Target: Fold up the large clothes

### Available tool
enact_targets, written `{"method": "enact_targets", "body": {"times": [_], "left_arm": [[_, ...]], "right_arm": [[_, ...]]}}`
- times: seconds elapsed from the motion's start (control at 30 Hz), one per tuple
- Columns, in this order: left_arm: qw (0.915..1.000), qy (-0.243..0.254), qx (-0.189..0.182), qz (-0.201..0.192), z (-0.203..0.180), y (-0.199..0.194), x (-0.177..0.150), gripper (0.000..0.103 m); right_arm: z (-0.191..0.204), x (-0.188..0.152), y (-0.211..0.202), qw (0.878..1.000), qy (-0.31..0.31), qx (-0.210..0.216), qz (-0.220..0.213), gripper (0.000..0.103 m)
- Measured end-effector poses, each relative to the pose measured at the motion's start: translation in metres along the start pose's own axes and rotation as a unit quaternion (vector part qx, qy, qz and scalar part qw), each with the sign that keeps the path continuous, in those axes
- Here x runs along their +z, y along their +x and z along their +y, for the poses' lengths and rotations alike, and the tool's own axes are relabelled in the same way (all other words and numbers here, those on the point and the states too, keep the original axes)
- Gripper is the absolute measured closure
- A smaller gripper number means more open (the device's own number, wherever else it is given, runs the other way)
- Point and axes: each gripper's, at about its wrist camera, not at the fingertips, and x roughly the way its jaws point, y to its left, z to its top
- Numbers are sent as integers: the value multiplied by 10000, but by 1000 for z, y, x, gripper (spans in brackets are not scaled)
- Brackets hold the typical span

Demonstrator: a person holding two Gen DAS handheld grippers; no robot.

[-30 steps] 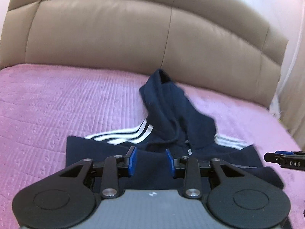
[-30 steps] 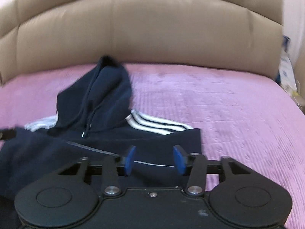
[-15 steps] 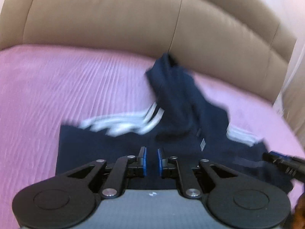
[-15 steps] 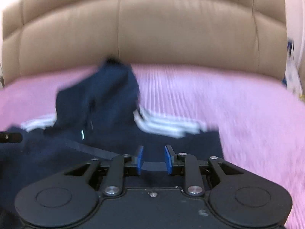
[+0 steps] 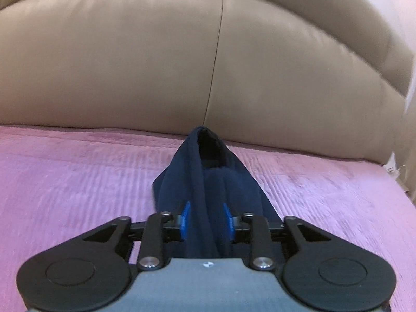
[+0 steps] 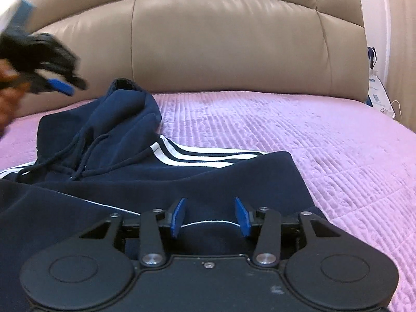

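On the quilted pink bedspread (image 6: 299, 135) lies one navy hoodie (image 6: 161, 182) (three white stripes, soft fleece, drawstrings). Both grippers are spread: left gripper (image 5: 206, 219) straddles the hood, right gripper (image 6: 209, 215) over the hem.

— What differs on your left now?

— My left gripper (image 5: 206, 219) is up off the bed and its jaws, nearly closed half a second ago, stand apart again over the hoodie's hood (image 5: 208, 171).

— And right?

— My right gripper (image 6: 209, 217) reopened too; a white seam crosses between its pads.
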Motion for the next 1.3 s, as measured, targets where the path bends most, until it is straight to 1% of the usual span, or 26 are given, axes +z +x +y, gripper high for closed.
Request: {"method": "enact_targets", "body": {"times": [0.1, 0.13, 0.2, 0.27, 0.3, 0.33, 0.37, 0.4, 0.47, 0.5, 0.57, 0.6, 0.7, 0.87, 0.97, 1.03, 1.07, 1.1, 1.13, 1.17, 1.23, 1.27, 1.3], "left_arm": [[9995, 159, 225, 150, -8, 45, 17, 68], [9990, 220, 350, 167, -10, 58, 21, 67], [9977, 274, 576, 221, -13, 81, 26, 63], [9966, 268, 720, 311, -11, 99, 27, 64], [9954, 260, 831, 400, -11, 109, 27, 67], [9935, 277, 959, 549, -11, 118, 26, 74], [9923, 308, 1026, 622, -10, 123, 25, 92], [9924, 355, 1019, 597, -10, 124, 24, 96], [9941, 507, 866, 421, -12, 117, 24, 97], [9947, 585, 781, 310, -13, 108, 24, 97], [9965, 672, 493, -4, -14, 83, 25, 97], [9971, 665, 336, -146, -14, 67, 26, 97], [9961, 698, 34, -547, -12, 16, 26, 97], [9903, 696, -483, -1099, -13, -86, 9, 97], [9852, 789, -654, -1371, -17, -146, -9, 97], [9833, 749, -778, -1465, -20, -179, -22, 97], [9823, 731, -832, -1511, -24, -197, -30, 97], [9813, 758, -861, -1542, -27, -214, -38, 97], [9805, 791, -898, -1559, -29, -227, -45, 97], [9796, 819, -939, -1577, -31, -239, -52, 97], [9786, 878, -1028, -1553, -32, -259, -67, 97], [9784, 902, -1058, -1533, -34, -269, -74, 97], [9785, 899, -1079, -1510, -34, -276, -81, 97]], "right_arm": [[0, -4, 2, 10000, -19, 42, -78, 47], [-1, -5, 1, 9999, 2, 67, -103, 47], [-4, -6, 1, 9998, 52, 144, -125, 45], [-4, -7, 0, 9997, 55, 170, -154, 45], [-3, -8, 0, 9997, 29, 169, -164, 44], [-3, -8, 0, 9997, 25, 173, -169, 43], [-3, -8, 1, 9997, 37, 186, -172, 43], [-3, -8, 2, 9997, 47, 194, -173, 43], [-3, -8, 3, 9996, 45, 193, -186, 43], [-3, -8, 4, 9996, 43, 194, -188, 43], [-4, -9, 2, 9996, 50, 201, -196, 43], [-4, -9, 1, 9996, 45, 199, -197, 43], [-4, -9, 0, 9996, 35, 192, -193, 43], [-2, -7, 2, 9998, -25, 159, -140, 43], [1, -3, 3, 9999, -91, 110, -45, 43], [4, 3, 0, 9998, -203, 45, 60, 43], [7, 9, -3, 9993, -310, 66, 181, 43], [8, 16, -12, 9987, -359, 194, 305, 44], [7, 24, -27, 9985, -292, 379, 271, 45], [6, 34, -47, 9981, -190, 568, 114, 45], [6, 58, -93, 9952, 8, 932, -311, 40], [8, 69, -110, 9928, 29, 1093, -480, 36], [12, 79, -121, 9900, -9, 1264, -627, 35]]}}
